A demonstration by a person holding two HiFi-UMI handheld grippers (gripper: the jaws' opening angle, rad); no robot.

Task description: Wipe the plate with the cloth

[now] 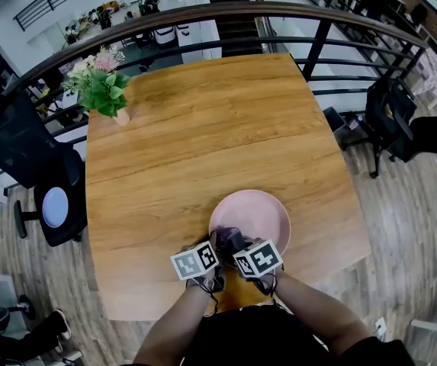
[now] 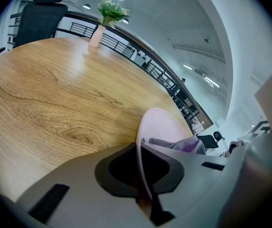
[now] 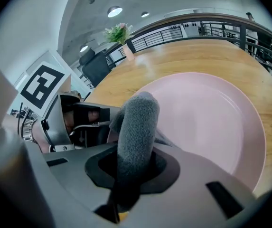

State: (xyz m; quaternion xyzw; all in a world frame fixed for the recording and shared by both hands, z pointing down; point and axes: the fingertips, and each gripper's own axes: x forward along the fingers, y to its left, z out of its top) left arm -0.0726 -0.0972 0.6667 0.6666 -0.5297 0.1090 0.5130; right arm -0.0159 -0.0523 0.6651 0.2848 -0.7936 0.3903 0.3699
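A pale pink plate (image 1: 258, 208) lies near the front edge of the wooden table (image 1: 195, 136). My left gripper (image 1: 212, 259) is shut on the plate's near rim (image 2: 141, 151), which runs edge-on between its jaws. My right gripper (image 1: 237, 252) is shut on a grey cloth (image 3: 136, 132), rolled up and standing out from between its jaws over the near left part of the plate (image 3: 207, 122). In the head view the cloth (image 1: 228, 240) shows as a dark bunch on the plate's near edge. The left gripper (image 3: 79, 120) sits close beside the cloth in the right gripper view.
A pink vase of green and pink flowers (image 1: 104, 86) stands at the table's far left corner. A curved dark railing (image 1: 226, 14) runs behind the table. Black office chairs (image 1: 50, 197) stand left, and another (image 1: 390, 117) to the right.
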